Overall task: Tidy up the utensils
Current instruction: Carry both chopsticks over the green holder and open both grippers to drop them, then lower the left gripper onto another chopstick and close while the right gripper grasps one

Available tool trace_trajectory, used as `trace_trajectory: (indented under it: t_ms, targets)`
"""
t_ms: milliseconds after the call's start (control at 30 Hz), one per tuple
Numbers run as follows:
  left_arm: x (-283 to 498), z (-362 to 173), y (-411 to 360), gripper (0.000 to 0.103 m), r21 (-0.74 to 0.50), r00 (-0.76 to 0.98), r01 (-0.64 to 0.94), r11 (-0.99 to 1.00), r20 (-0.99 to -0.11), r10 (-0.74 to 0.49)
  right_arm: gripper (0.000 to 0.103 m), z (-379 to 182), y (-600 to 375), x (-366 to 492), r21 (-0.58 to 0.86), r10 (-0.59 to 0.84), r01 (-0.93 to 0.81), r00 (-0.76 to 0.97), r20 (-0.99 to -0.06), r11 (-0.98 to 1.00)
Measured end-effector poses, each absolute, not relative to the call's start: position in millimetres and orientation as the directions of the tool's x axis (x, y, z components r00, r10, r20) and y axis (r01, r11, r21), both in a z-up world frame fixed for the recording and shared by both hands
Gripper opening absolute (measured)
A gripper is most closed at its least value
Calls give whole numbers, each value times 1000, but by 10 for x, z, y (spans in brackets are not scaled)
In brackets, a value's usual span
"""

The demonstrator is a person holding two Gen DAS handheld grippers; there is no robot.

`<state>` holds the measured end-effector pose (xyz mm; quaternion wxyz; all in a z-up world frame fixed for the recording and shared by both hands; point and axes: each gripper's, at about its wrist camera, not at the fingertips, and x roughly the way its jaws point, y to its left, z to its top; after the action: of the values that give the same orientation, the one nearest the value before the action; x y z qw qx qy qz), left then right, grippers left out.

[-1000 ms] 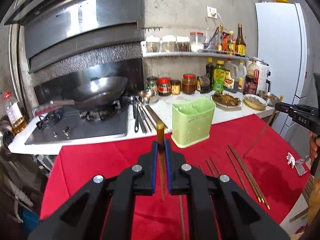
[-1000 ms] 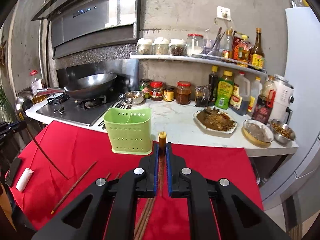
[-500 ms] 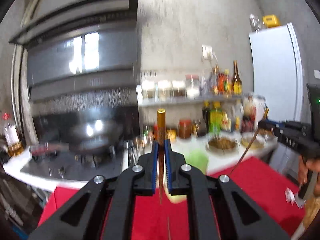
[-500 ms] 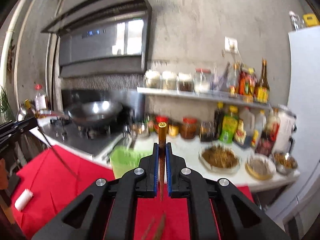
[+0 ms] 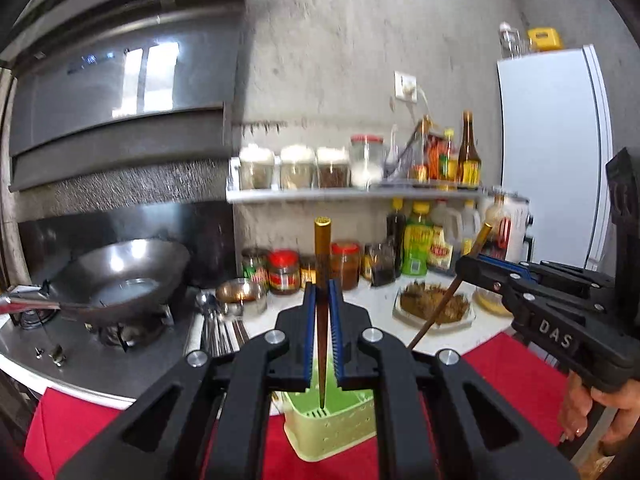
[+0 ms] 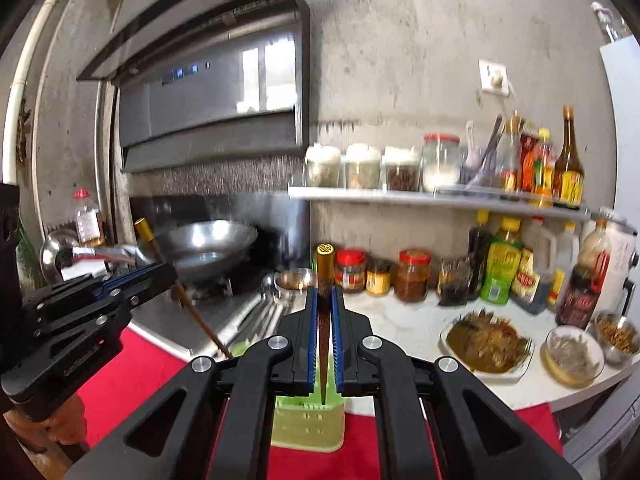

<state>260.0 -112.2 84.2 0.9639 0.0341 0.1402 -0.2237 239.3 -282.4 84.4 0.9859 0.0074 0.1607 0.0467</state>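
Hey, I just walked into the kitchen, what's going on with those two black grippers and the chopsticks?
A person holds a gripper in each hand. The left gripper is shut on one chopstick, and the right gripper is shut on another chopstick. Both sticks stand gold end up, tips aimed down at the green utensil holder on the red cloth. Neither appears to be dropped in yet.

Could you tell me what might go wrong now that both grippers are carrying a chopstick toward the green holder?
Both chopsticks head for one green holder, so the left gripper and right gripper may collide there.

The left chopstick and right chopstick are each pinched partway along, with long free ends, so a knock on the rim could twist one loose.

A tip could catch the holder's rim and tip it over.
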Motion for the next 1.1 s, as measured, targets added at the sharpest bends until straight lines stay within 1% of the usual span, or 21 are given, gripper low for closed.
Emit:
trace_trajectory:
  t_ms: [167,400,433,467,500,533,567,600,700,733,800,867,967,1100]
  targets:
    - [2733,543,-1198,7,64,857,426,902,-348,-380,7,562,-2856,2408,43,85,-74,937,-339,996]
    - [2854,366,-1213,8,58,848,406,912,-395,-352,9,398,-2778,2504,3,55,-60,901,-430,998]
    - [2862,363,-1201,11,53,840,407,912,-413,-351,12,404,-2785,2496,12,59,-59,896,-441,998]
    - [2849,370,-1185,22,49,835,410,911,-421,-353,16,430,-2797,2461,24,65,-61,894,-443,998]
    - [2822,397,-1163,33,44,833,411,911,-423,-355,24,473,-2807,2398,27,59,-53,896,-439,998]
    - [2753,457,-1111,37,32,835,412,911,-412,-363,37,510,-2812,2351,30,57,-49,897,-438,998]
    - [2691,519,-1071,44,19,835,419,908,-400,-377,51,575,-2820,2263,35,60,-50,900,-433,998]
    - [2637,584,-1041,50,12,838,422,907,-387,-385,52,626,-2823,2203,30,52,-43,903,-427,999]
    - [2364,832,-918,51,16,859,411,912,-341,-381,52,829,-2815,1854,-14,-8,3,911,-413,1000]
    - [2231,919,-837,52,26,873,390,921,-327,-361,52,859,-2819,1763,-23,-20,11,910,-415,1000]
    - [2042,1001,-723,58,39,890,357,933,-316,-327,52,872,-2824,1472,-42,-35,19,905,-423,999]
    - [1812,969,-577,58,75,907,302,950,-329,-262,52,814,-2838,1267,-51,-47,27,897,-439,998]
    - [1496,691,-322,58,122,904,235,964,-392,-171,52,565,-2857,845,-52,-49,29,883,-467,998]
    - [1155,82,-5,58,116,842,189,975,-530,-100,52,143,-2881,385,-29,-46,36,859,-510,999]
